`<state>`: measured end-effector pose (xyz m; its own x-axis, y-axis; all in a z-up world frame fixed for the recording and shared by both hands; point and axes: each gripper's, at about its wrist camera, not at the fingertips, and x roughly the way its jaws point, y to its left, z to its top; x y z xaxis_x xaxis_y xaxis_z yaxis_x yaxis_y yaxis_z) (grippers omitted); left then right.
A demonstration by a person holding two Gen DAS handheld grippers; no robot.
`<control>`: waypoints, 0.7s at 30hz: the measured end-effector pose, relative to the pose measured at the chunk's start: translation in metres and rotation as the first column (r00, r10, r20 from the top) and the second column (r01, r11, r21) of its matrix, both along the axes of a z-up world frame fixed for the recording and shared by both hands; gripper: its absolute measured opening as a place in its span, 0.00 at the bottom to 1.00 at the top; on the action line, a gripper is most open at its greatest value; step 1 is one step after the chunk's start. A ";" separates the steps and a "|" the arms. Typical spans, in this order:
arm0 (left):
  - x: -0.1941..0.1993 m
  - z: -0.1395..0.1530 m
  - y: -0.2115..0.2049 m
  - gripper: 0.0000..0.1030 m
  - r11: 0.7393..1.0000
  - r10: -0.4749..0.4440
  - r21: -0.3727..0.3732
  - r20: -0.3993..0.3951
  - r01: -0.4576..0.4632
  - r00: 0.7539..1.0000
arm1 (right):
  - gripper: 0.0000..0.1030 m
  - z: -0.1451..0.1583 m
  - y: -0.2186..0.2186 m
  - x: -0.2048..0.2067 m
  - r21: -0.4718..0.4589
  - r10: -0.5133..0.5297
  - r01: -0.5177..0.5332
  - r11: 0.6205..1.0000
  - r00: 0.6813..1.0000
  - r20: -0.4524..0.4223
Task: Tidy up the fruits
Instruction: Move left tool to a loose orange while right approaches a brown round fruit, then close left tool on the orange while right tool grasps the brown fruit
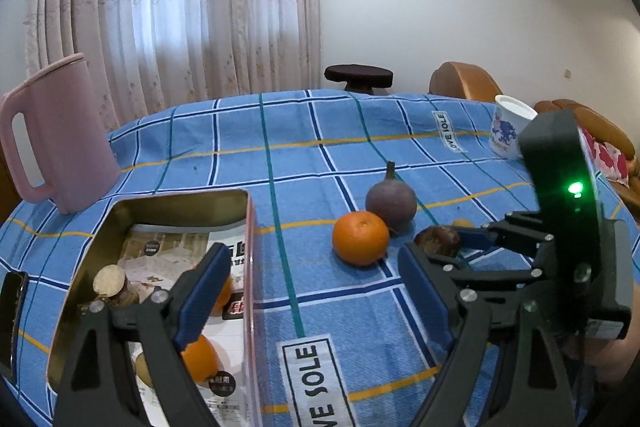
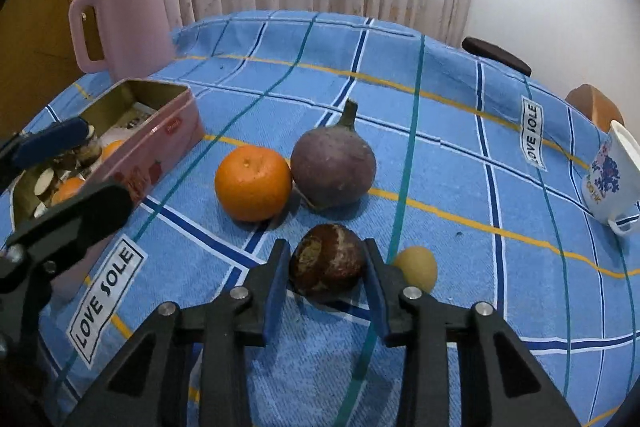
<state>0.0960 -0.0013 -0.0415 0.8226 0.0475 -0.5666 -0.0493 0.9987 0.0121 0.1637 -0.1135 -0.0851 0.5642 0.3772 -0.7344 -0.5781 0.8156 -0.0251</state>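
Observation:
A pink tin box [image 1: 249, 227] [image 2: 172, 131] lies on the blue checked cloth and holds oranges [image 1: 200, 357] and cut brown pieces [image 1: 110, 281]. On the cloth sit an orange [image 1: 360, 237] [image 2: 253, 183], a purple fruit with a stem [image 1: 391, 201] [image 2: 333, 173], a brown chestnut-like fruit [image 1: 438, 239] [image 2: 327, 259] and a small yellow fruit [image 2: 416, 267]. My right gripper [image 2: 326, 261] [image 1: 472, 243] has its two pads touching the brown fruit's sides. My left gripper [image 1: 316, 275] is open and empty, its left finger over the box.
A pink jug [image 1: 56, 135] [image 2: 124, 19] stands at the far left behind the box. A white cup with blue print [image 1: 510, 129] [image 2: 614, 179] stands at the right. A dark stool [image 1: 358, 77] and a brown sofa [image 1: 464, 81] lie beyond the table.

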 end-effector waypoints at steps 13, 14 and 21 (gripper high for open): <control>0.048 -0.016 -0.032 0.77 0.996 -0.069 0.040 -0.132 0.075 0.989 | 0.37 0.020 -0.051 0.013 0.157 -0.196 0.182 0.971 0.978 0.075; 0.053 -0.019 -0.034 0.76 0.996 -0.073 0.043 -0.149 0.080 0.986 | 0.37 0.020 -0.052 0.015 0.159 -0.194 0.182 0.970 0.979 0.065; 0.075 -0.036 -0.042 0.64 0.994 -0.084 0.045 -0.227 0.096 0.970 | 0.37 0.021 -0.053 0.012 0.178 -0.187 0.171 0.969 0.979 0.076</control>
<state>0.1713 -0.0429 -0.0772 0.6770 0.0154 -0.7358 0.0509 0.9964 0.0676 0.1758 -0.1660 -0.0637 0.6960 0.3784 -0.6103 -0.4236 0.9026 0.0765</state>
